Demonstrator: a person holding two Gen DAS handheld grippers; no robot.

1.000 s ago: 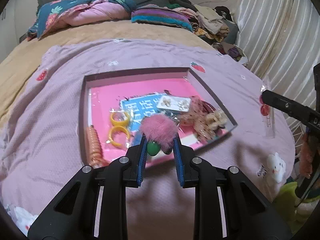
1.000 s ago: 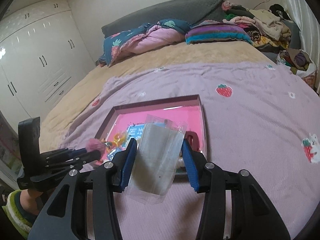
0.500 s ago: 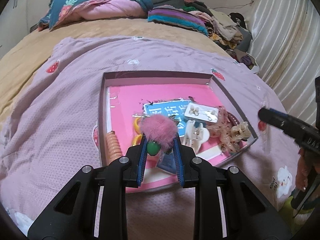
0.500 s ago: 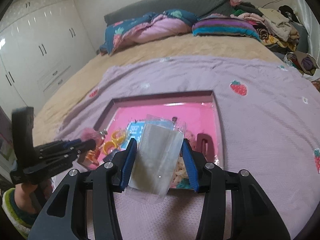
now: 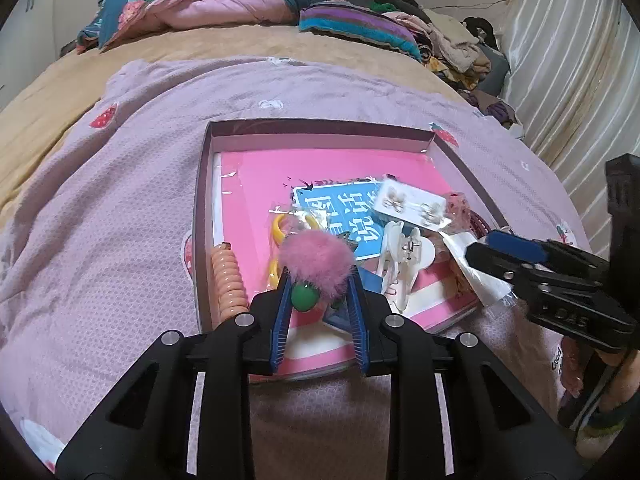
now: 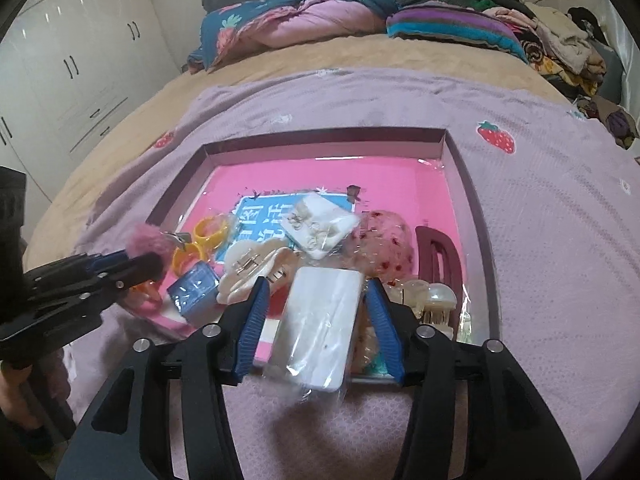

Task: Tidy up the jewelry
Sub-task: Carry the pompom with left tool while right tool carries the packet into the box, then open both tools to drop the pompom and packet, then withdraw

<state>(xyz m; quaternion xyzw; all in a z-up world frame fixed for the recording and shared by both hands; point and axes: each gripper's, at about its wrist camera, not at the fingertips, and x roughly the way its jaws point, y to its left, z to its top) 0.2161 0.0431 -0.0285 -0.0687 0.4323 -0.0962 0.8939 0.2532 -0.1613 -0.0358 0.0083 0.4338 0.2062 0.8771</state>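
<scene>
Now my left tool pinches a fluffy pink pompom; my right tool is opening around a clear white packet.

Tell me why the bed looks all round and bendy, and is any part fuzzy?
Left wrist view: the fisheye lens bows the lilac strawberry blanket and darkens the corners; the fluffy pink pompom clip looks sharp. Right wrist view: same bulging; the clear plastic packet with a white card looks smeary, its wrap glinting, and the white glossy wardrobe doors show glare spots.
</scene>
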